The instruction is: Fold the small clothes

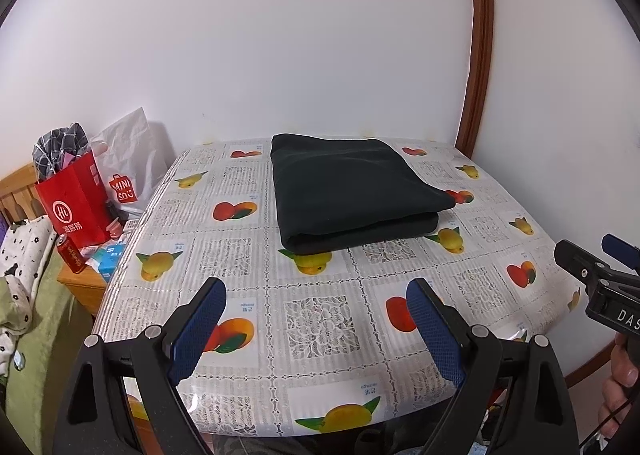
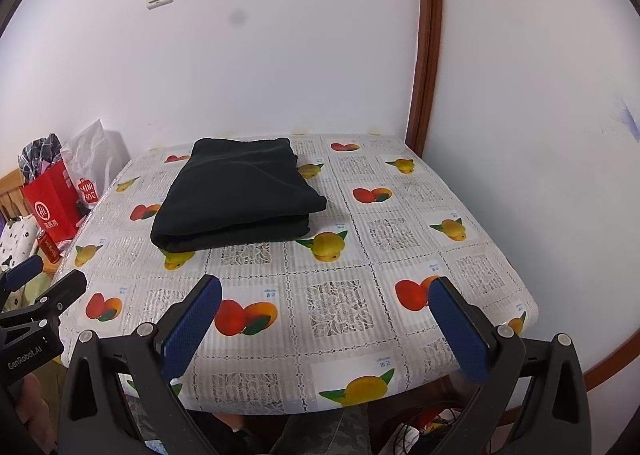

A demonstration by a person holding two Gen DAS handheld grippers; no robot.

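Two hand-held grippers are in my hands above the near edge of the tabletop [image 1: 248,183], both tilted down toward it. Off the tabletop's left side I see a red paper bag [image 1: 78,203] stuffed with checked cloth, a white shopping bag [image 1: 128,159] behind it, and a red can [image 1: 71,253] standing on a low wooden stand. My left hand-held gripper [image 1: 316,319] has its jaws spread wide, blue pads facing each other, with nothing between them but the fruit-printed plastic cover of the tabletop.

Farther back, toward the wall and a little left of the tabletop's middle, lies the dark garment [image 1: 348,191]. It looks black with a green tinge, of soft matte fabric, and it is already folded into a thick, roughly rectangular stack of several layers. Its near edge shows two rounded folds, one on the other, and the top layer juts out a little past the lower one at the right corner. It lies flat, well apart from both hand-held grippers.

My right hand-held gripper [image 2: 326,315] is likewise wide open and empty, hanging over the near right part of the tabletop. A brown wooden door frame [image 2: 426,55] runs up the white wall at the right.
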